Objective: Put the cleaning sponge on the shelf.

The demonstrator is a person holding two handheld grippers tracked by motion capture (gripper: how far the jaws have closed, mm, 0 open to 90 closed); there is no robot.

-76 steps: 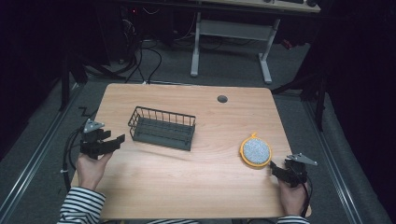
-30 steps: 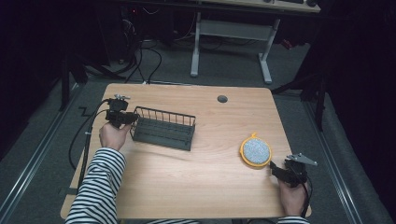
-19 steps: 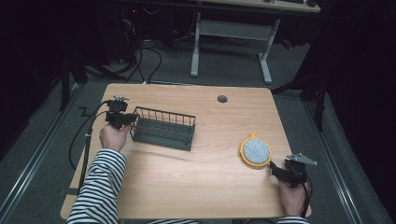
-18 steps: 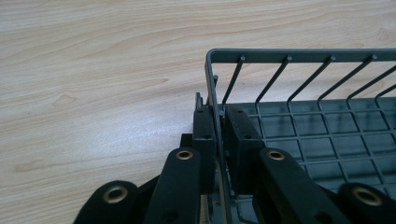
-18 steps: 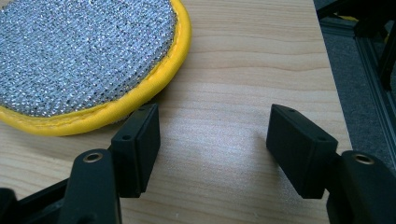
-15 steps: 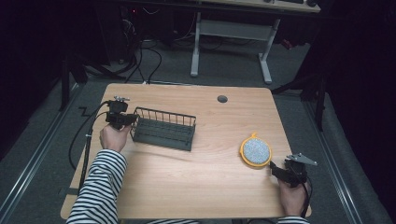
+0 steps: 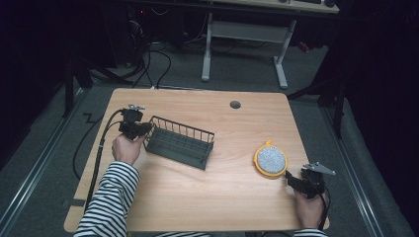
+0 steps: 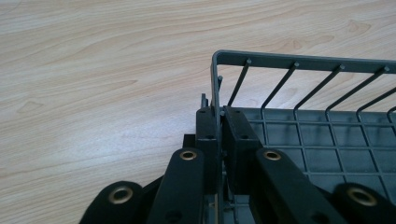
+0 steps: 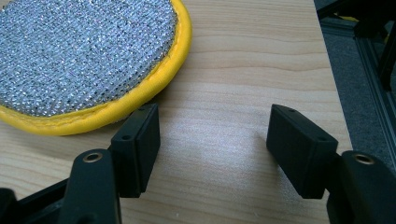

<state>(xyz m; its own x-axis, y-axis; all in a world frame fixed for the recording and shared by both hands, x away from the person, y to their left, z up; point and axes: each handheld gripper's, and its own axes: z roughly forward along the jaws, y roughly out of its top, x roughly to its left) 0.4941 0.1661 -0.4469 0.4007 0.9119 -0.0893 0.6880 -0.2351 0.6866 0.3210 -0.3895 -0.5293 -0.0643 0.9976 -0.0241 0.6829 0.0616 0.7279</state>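
A dark grey wire basket point(image 7: 181, 142) lies left of centre on the wooden table point(image 7: 207, 197). My left gripper point(image 7: 143, 129) is shut on the basket's left end wall; in the left gripper view its jaws pinch the corner post of the wire basket point(image 8: 299, 93), one jaw outside and one inside. A round yellow-rimmed scouring pad point(image 7: 270, 159) with a silvery mesh face lies at the right. My right gripper point(image 7: 290, 179) rests open just behind the pad's near-right edge; in the right gripper view the scouring pad point(image 9: 84, 56) lies beyond the left jaw of my right gripper point(image 9: 212, 140), with bare wood between the jaws.
A round cable hole point(image 7: 235, 104) sits near the table's far edge. The table's right edge point(image 9: 334, 84) runs close beside my right gripper. A white desk frame point(image 7: 242, 34) and cables stand on the floor beyond the table.
My left gripper moved from the table's left edge forward to the basket's left end and shut on its wall. The right gripper and the pad stayed put.
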